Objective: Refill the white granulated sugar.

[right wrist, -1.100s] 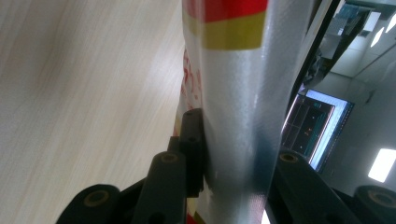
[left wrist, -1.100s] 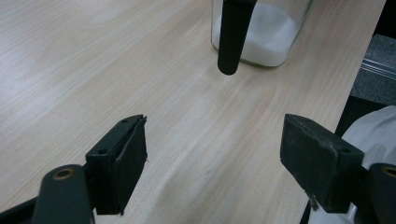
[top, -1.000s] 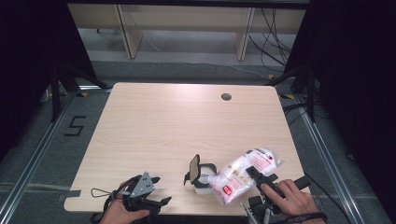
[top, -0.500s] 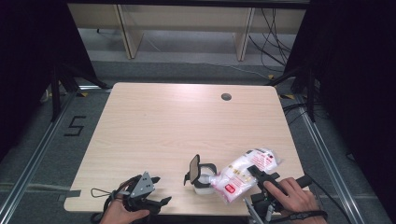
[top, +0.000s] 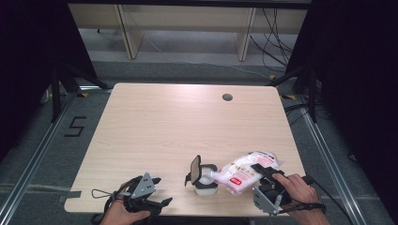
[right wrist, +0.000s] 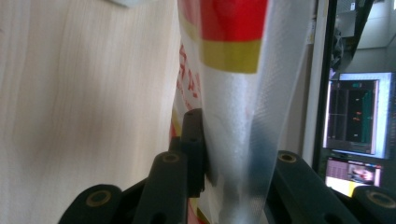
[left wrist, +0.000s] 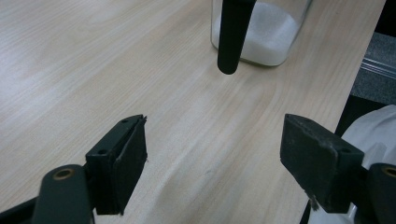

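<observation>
Item one: right gripper, sitting at the near right edge of the tabletop in the high view, in a person's right hand. Its jaws are closing narrowly on the bottom end of a plastic bag, pinching the film between the pads; the right gripper view is showing the bag rising from between the jaws, clear and finely textured, with a red and yellow band higher up.

Item two: the bag, white with red printing, lying tilted, its far end pointing towards the jar and its spout-like corner reaching over the jar's mouth.

Item three: clear jar, standing upright near the front edge of the tabletop, between the two grippers. Its black hinged lid is standing up at the jar's left side. White grains are lying in its lower part, as the left gripper view is showing.

Item four: left gripper, resting at the near left, held in the left hand. Its jaws are standing wide apart with nothing between them, only bare wood below, well short of the jar.

Item five: round grommet hole, lying near the far edge of the tabletop.
</observation>
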The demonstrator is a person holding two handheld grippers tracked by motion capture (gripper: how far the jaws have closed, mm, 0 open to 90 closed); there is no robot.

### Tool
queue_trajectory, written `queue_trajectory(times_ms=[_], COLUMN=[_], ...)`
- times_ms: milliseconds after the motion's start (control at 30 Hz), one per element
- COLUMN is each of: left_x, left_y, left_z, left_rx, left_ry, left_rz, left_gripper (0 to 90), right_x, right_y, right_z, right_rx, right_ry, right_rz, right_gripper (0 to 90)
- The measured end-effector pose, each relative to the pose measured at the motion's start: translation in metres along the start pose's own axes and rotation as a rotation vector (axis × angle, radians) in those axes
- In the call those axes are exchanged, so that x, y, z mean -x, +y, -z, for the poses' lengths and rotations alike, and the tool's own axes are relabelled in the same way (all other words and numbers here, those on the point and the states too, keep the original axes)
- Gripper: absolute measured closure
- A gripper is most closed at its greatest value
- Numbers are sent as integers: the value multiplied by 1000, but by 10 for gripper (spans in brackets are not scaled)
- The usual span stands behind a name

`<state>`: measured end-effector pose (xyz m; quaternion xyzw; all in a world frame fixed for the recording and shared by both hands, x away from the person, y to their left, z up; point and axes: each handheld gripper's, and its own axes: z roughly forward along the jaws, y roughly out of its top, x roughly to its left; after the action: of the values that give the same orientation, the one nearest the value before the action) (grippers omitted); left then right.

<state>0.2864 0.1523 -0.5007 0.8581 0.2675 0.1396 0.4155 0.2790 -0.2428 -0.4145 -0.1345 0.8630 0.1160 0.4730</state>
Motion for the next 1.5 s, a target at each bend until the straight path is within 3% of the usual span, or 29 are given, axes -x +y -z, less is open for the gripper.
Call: queue_trajectory(times_ms=[67, 100, 167, 233, 300, 400, 467, 500, 600, 667, 700, 767, 867, 900, 1033, 1067, 1167, 1233, 1267, 1333, 1367, 1500], left_x=[1, 0, 1, 2, 1, 2, 2, 2, 2, 2, 0, 1, 1, 0, 1, 1, 0, 1, 1, 1, 0, 1], left_y=[0, 0, 0, 0, 0, 0, 0, 0, 0, 0, 0, 0, 0, 0, -1, -1, 0, 0, -1, 0, 0, 0], left_z=[0, 0, 0, 0, 0, -1, -1, -1, -1, -1, 0, -1, 0, 0, -1, -1, 0, -1, -1, 0, 0, 0], left_rx=[10, 0, 17, 17, 18, 22, 21, 21, 18, 21, 0, 9, 11, 2, 14, 15, 0, 8, 10, 11, 1, 11], left_ry=[-5, 2, -4, -6, -3, -8, -8, -11, -11, -8, 1, -6, -5, 3, -2, -3, -2, -5, -4, -4, 1, -2], left_rz=[12, -3, 10, 14, 9, 18, 19, 23, 24, 22, 1, 12, 12, -3, 14, 14, 0, 12, 13, 13, -1, 13], left_gripper=[226, 226, 226, 226, 226, 226, 226, 226, 226, 226, 226, 226, 226, 226, 226, 226, 226, 226, 226, 226, 226, 226], right_x=[-1, -3, -1, -1, -5, -4, -6, -5, -6, -8, -7, -6, -7, -7, -11, -12, -14, -13, -14, -13, -14, -17], right_y=[-3, -5, -9, -12, -16, -21, -26, -28, -35, -38, -41, -47, -55, -57, -68, -71, -80, -87, -90, -97, -99, -104], right_z=[-1, -2, -5, -7, -8, -13, -15, -16, -19, -18, -19, -21, -26, -27, -34, -37, -39, -40, -40, -41, -40, -41], right_rx=[23, 31, 58, 73, 67, 91, 117, 136, 161, 162, 177, 201, 230, 234, 251, 258, 274, 291, 294, 309, 304, 290], right_ry=[9, 22, 23, 28, 42, 50, 64, 63, 61, 66, 61, 52, 53, 54, 69, 74, 71, 63, 63, 39, 56, 53], right_rz=[-32, -93, -96, -134, -219, -229, -297, -295, -348, -439, -449, -468, -559, -579, -651, -649, -723, -775, -827, -847, -898, -958], right_gripper=[760, 760, 761, 761, 762, 765, 765, 766, 767, 768, 768, 769, 771, 771, 775, 777, 779, 779, 779, 779, 778, 777])
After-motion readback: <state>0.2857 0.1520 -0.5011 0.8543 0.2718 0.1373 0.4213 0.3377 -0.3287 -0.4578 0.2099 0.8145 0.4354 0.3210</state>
